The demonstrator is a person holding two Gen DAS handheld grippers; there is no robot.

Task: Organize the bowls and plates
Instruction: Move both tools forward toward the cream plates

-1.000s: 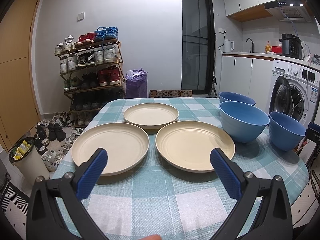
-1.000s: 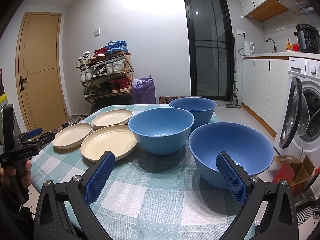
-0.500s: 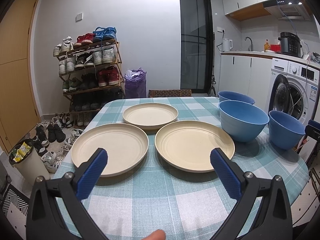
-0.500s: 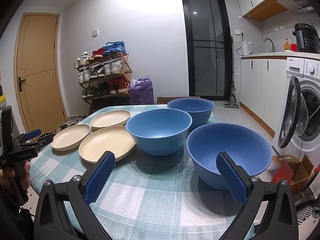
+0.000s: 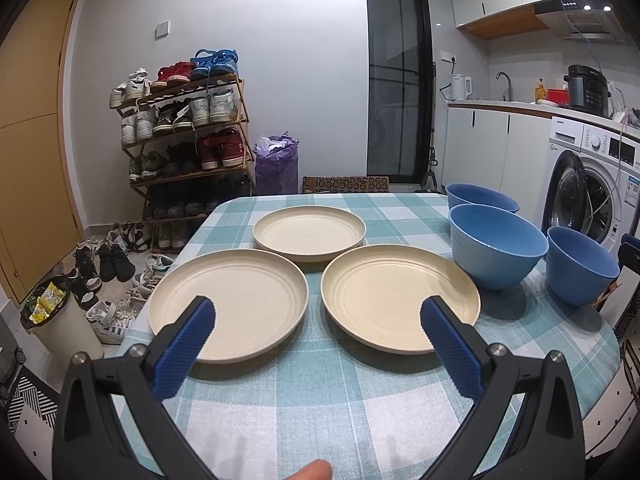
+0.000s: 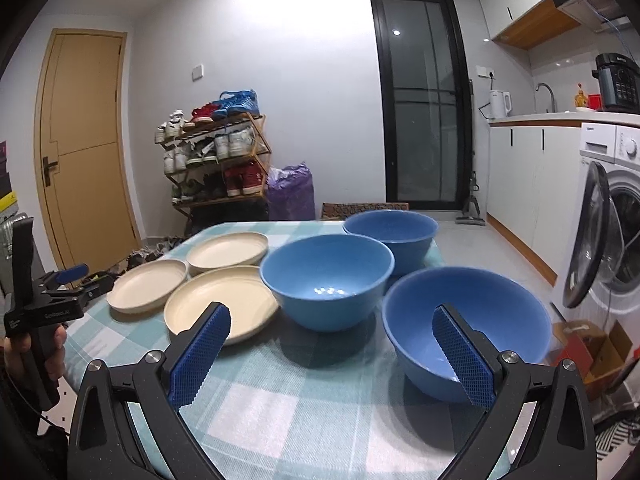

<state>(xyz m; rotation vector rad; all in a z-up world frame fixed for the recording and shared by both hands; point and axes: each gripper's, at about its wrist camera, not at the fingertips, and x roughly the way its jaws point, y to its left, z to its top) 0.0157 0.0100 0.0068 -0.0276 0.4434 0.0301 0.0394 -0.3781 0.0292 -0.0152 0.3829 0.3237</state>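
My left tool hangs released over the near edge of the checked surface, its blue fingers spread wide with nothing between them. Just beyond the left finger, lower left of centre, lies the left plate; beyond the right finger lies the right plate; the far plate sits behind the gap between them, touching or nearly touching both. At the right of that frame stand three blue bowls, the middle bowl nearest the plates.

My right tool is likewise released and empty, low over the surface. The near bowl sits behind its right finger, the right plate behind its left. Only this view shows my left hand gripping the other tool's handle at the left edge.
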